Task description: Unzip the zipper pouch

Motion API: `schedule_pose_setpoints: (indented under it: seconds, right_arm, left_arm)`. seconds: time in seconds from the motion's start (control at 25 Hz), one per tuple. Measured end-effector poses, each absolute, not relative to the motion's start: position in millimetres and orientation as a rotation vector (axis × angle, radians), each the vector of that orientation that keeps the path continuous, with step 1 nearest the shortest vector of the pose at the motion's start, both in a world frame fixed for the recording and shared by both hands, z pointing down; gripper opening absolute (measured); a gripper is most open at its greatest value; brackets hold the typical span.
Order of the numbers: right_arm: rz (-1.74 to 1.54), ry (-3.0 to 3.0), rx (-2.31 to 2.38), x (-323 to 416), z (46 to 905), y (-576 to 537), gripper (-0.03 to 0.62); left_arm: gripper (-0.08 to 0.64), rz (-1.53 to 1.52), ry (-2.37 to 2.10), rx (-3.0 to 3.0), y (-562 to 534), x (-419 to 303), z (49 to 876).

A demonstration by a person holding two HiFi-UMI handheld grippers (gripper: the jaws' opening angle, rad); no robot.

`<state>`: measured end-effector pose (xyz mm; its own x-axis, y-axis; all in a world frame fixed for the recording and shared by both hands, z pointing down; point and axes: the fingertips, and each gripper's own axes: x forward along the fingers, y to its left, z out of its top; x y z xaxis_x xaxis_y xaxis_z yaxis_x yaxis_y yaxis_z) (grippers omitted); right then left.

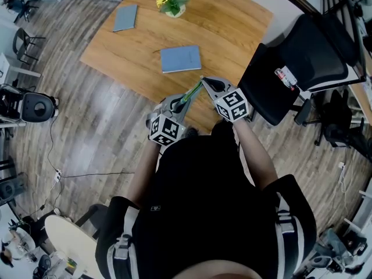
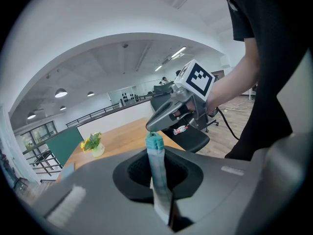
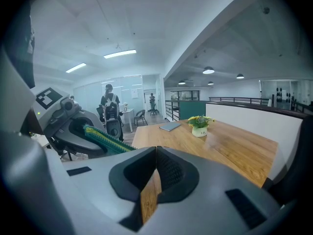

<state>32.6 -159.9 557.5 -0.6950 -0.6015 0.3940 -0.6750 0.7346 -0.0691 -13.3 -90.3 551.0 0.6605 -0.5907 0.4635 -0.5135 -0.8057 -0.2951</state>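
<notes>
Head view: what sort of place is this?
Probably an open-plan office or meeting area: a wooden table with a blue notebook and a small potted plant, and a black office chair beside it. The right gripper view shows strip ceiling lights.

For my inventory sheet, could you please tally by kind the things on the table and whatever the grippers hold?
blue-grey notebooks, lying on the table: 2
pot of yellow flowers, on the table: 1
green zipper pouch, clamped in the left gripper: 1
Total: 4
</notes>
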Motion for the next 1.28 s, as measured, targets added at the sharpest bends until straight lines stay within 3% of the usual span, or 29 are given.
schedule_pose_setpoints:
  seconds: [1.28]
  right_arm:
    - [0.281,-2.530,1.010,35.6,572.2,-172.1,0.006]
  left_arm:
    - [0.005,-0.844,0.867,-2.736,-91.5,-18.1,551.0]
